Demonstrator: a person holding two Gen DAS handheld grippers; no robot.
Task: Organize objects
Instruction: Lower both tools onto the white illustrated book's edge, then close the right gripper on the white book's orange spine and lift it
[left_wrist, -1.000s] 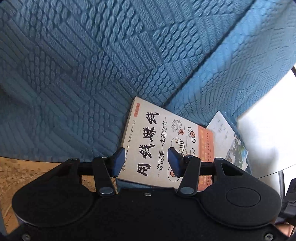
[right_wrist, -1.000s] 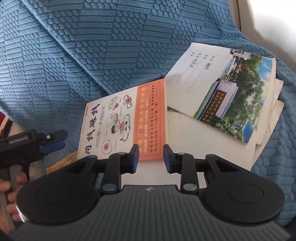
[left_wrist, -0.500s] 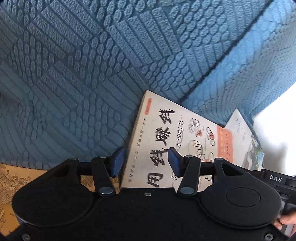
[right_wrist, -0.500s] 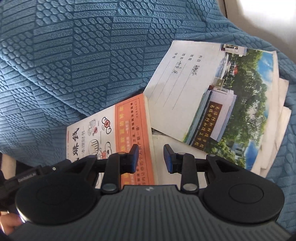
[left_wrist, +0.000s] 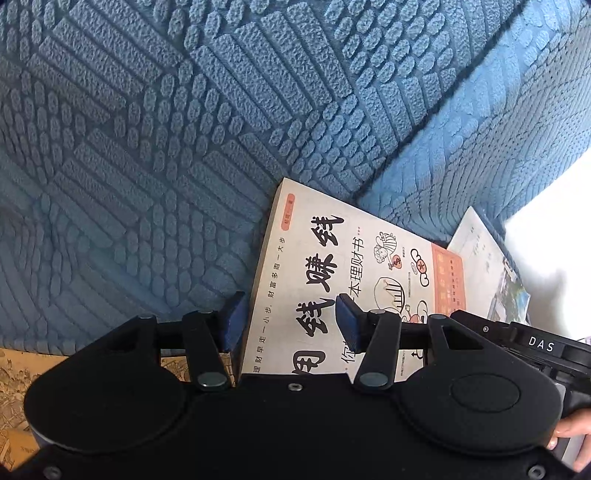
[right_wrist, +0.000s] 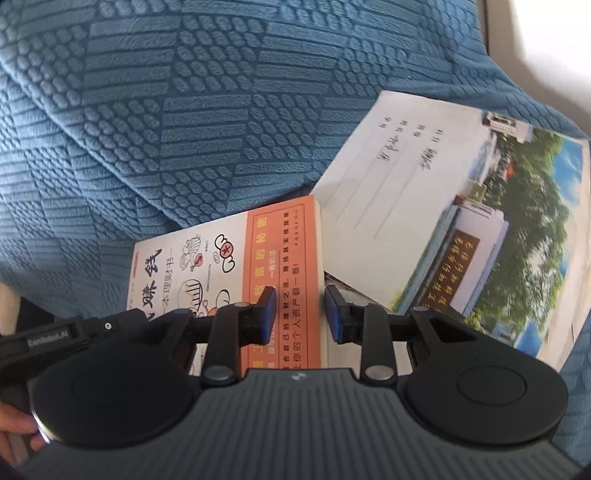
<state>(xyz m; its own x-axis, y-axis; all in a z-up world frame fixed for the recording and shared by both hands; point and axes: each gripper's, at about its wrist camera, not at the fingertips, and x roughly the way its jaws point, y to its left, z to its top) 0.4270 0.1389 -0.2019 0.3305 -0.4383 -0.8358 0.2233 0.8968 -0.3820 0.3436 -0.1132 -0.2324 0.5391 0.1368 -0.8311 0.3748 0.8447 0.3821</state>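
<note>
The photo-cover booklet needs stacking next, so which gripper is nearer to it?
Right. The right gripper hangs at the photo-cover booklet's near edge; the left gripper is over the white book's far side.

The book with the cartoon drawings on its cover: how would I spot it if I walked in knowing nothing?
Find the blue textured sofa cover; some printed things lie on it. The cartoon book lies flat at the left of them, its right edge beside the notebook with a photo of a building and trees. Big black brush-style characters, small doodles and an orange band along one side set it apart.
</note>
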